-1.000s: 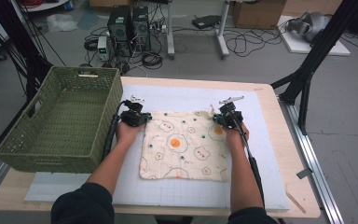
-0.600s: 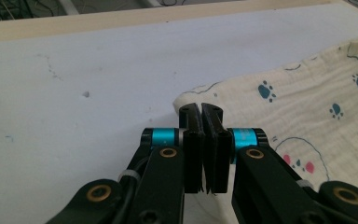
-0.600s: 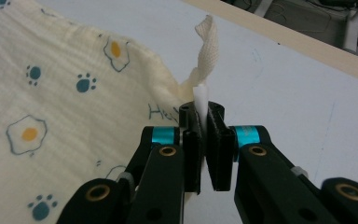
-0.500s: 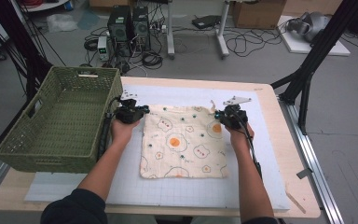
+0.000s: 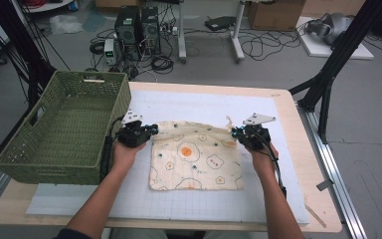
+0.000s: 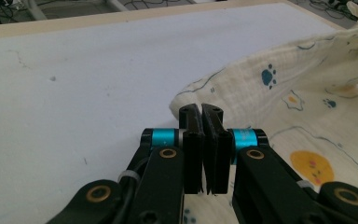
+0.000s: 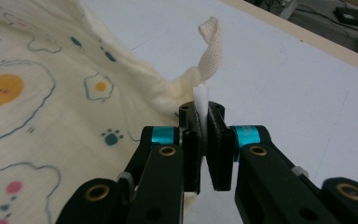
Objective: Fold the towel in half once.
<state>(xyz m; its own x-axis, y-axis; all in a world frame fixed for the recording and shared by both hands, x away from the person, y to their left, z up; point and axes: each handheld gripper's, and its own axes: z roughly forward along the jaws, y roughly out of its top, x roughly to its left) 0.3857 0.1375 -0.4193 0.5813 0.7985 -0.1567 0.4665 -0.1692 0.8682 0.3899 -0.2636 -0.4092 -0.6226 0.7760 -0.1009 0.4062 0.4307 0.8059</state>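
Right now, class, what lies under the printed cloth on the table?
The cloth lies on a white gridded mat, which shows bare all round it. Its far edge is lifted by the left gripper and right gripper. Anything beneath the flat part is covered.

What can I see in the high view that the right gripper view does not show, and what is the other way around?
The high view alone shows the green basket at the table's left, the left gripper on the cloth's other far corner, both forearms, and the floor with computers and cables. The right gripper view alone shows, close up, a white tag pinched between the shut jaws and a curled fabric loop above them. Both show the right gripper holding a corner of the printed cloth on the white mat.
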